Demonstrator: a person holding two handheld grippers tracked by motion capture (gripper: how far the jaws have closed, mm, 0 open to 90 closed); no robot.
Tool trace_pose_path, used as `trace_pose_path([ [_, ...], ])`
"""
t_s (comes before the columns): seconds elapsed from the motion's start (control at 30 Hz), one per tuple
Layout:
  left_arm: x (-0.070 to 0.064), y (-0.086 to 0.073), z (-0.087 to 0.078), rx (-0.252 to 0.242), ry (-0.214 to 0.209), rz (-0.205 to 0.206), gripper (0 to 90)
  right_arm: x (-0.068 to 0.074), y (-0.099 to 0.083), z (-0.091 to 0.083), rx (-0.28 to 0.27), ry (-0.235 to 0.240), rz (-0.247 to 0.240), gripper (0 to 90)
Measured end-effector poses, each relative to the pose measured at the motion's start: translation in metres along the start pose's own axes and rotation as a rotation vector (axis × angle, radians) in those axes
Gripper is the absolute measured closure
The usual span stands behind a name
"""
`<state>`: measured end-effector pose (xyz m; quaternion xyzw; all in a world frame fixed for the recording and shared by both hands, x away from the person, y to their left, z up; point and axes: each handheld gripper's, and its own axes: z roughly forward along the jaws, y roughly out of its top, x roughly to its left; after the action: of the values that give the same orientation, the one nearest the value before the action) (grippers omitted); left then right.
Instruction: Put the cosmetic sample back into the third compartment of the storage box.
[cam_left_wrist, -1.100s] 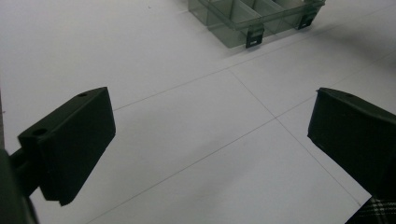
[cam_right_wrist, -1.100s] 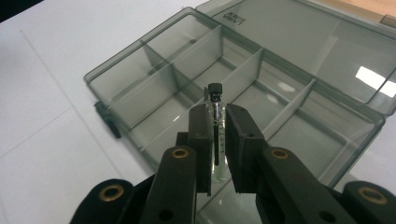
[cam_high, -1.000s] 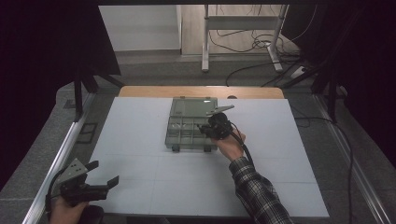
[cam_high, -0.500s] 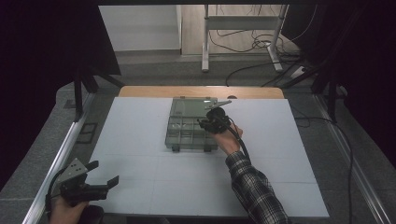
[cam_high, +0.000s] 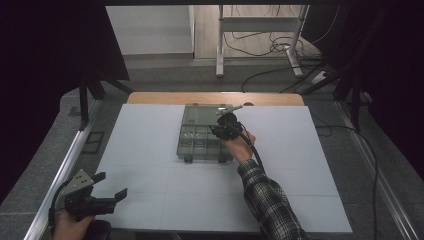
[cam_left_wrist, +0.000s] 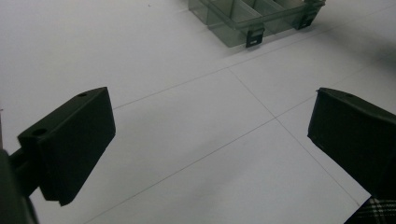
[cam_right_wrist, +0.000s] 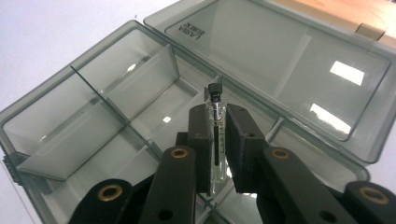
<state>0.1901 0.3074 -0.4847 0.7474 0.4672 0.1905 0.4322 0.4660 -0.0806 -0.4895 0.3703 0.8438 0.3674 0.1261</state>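
A clear grey compartment box (cam_high: 200, 142) lies open on the white table, its lid (cam_high: 207, 114) flat behind it. My right gripper (cam_high: 223, 130) hovers over the box's right side, shut on a small glass vial (cam_right_wrist: 217, 135) with a black cap, held between the jaws above the divided compartments (cam_right_wrist: 121, 93). The compartments I can see hold nothing. My left gripper (cam_high: 107, 192) rests near the table's front left corner, open, with bare table between its fingers (cam_left_wrist: 74, 140). The box's front latches (cam_left_wrist: 254, 37) show far ahead in the left gripper view.
The white table (cam_high: 150, 190) has thin seam lines and a wooden strip (cam_high: 215, 98) along its far edge. Metal rails (cam_high: 70, 155) run along both sides. Cables and a desk frame (cam_high: 260, 45) stand on the floor beyond.
My right gripper has moved slightly left and forward over the box with the vial in it. The left gripper has stayed put.
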Motion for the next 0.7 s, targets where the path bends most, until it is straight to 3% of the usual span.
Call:
trace_pose_path([
  [0.57,0.000,0.000,0.000,0.000,-0.001,0.000,1.1,0.001,0.000,-0.004,0.020,0.031,0.008,62.6],
  [0.7,0.000,0.000,0.000,-0.001,0.001,-0.002,1.1,0.005,0.001,-0.010,0.005,0.000,-0.022,56.2],
])
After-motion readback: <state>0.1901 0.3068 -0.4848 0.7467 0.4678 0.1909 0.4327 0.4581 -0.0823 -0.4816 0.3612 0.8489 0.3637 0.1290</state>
